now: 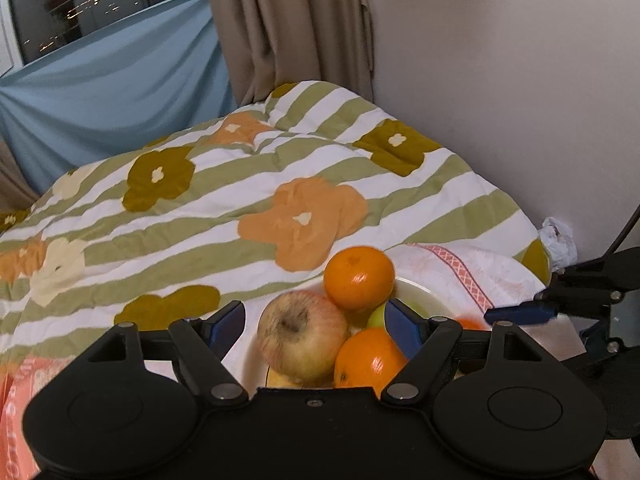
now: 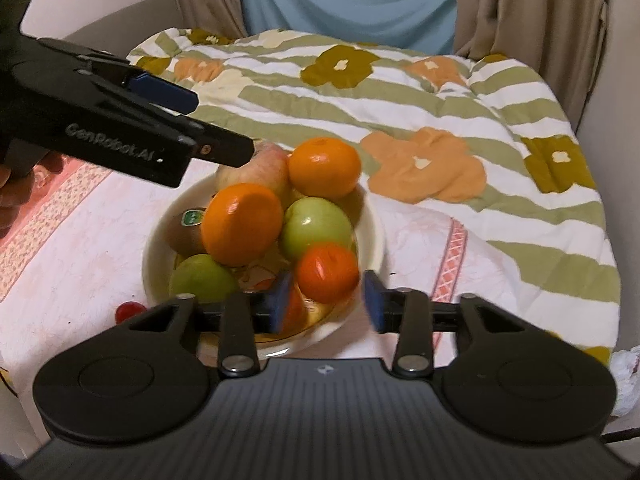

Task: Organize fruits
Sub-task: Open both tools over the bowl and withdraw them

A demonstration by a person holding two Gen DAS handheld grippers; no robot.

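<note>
Right tongs (image 2: 326, 300) gape around small orange (image 2: 327, 272); kiwi (image 2: 185, 232) behind.

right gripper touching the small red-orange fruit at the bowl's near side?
Apart. In the right wrist view the right gripper stands open, and the small red-orange fruit sits between its blue pads with visible gaps on both sides.

Soft, even indoor light with a warm cast fills both fisheye views, and shadows are faint. Small glare spots shine on the oranges (image 2: 241, 223). Motion blur smears the red tangerine (image 2: 327, 271) and the right hand-held gripper (image 2: 329, 300) fingertips. Edges bend strongly, and the corners darken to black.
</note>
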